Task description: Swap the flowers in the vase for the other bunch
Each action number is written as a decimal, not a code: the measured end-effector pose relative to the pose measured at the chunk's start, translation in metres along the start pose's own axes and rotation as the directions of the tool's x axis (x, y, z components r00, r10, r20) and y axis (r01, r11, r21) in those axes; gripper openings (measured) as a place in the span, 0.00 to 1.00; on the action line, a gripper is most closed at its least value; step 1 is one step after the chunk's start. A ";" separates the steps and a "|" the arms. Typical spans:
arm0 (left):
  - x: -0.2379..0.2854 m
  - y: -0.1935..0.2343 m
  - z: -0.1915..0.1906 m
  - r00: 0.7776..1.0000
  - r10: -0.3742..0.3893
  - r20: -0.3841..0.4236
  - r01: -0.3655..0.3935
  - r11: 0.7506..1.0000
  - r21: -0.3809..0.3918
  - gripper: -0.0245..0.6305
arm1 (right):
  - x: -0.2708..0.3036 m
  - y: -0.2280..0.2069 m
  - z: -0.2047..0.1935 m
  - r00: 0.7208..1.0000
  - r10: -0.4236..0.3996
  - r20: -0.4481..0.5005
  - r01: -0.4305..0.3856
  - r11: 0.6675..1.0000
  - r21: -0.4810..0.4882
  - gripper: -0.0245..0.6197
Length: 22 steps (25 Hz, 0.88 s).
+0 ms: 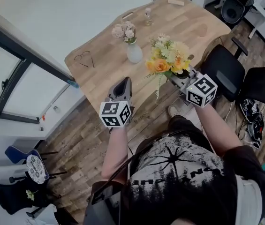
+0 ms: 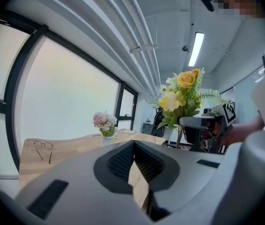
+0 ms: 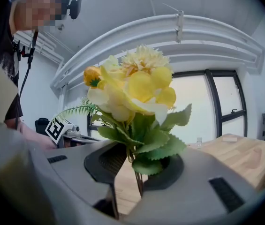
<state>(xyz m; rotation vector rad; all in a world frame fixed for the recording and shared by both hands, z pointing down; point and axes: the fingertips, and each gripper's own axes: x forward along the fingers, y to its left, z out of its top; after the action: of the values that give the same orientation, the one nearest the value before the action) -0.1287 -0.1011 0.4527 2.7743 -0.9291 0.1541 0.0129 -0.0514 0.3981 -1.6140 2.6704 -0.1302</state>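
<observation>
Right tool [image 1: 176,78] [image 3: 137,172] is clamped on the thin stems of the yellow bunch [image 1: 167,60] [image 3: 132,93]. This bunch stands upright, stems down between the jaws and blooms on top, above the near edge of the wooden worktop [image 1: 104,71]. Left tool [image 1: 123,82] [image 2: 134,148] has its jaws together, holding nothing. Pink flowers [image 1: 124,31] [image 2: 104,121] sit upright in the white vase [image 1: 134,53] nearby.

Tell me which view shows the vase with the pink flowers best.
The head view: the vase and its pink flowers stand whole on the table. The left gripper view shows them small and far off. The right gripper view shows none of them; the yellow bunch fills it.
</observation>
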 end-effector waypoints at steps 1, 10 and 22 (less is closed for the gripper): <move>0.005 0.002 -0.001 1.000 0.008 -0.001 -0.008 1.000 -0.002 0.06 | 0.003 -0.005 -0.002 1.000 0.007 -0.001 -0.007 1.000 0.003 0.19; 0.065 0.035 0.012 0.992 0.123 -0.004 -0.123 0.992 -0.016 0.06 | 0.058 -0.073 0.000 0.993 0.118 -0.015 -0.117 0.993 0.030 0.19; 0.104 0.059 0.020 0.954 0.300 -0.005 -0.300 0.953 -0.050 0.06 | 0.110 -0.134 0.016 0.958 0.285 -0.007 -0.285 0.957 0.058 0.19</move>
<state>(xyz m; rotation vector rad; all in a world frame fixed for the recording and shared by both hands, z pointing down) -0.0809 -0.2126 0.4602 2.5718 -1.3332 0.1715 0.0814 -0.2115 0.3956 -1.1993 2.8452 -0.2101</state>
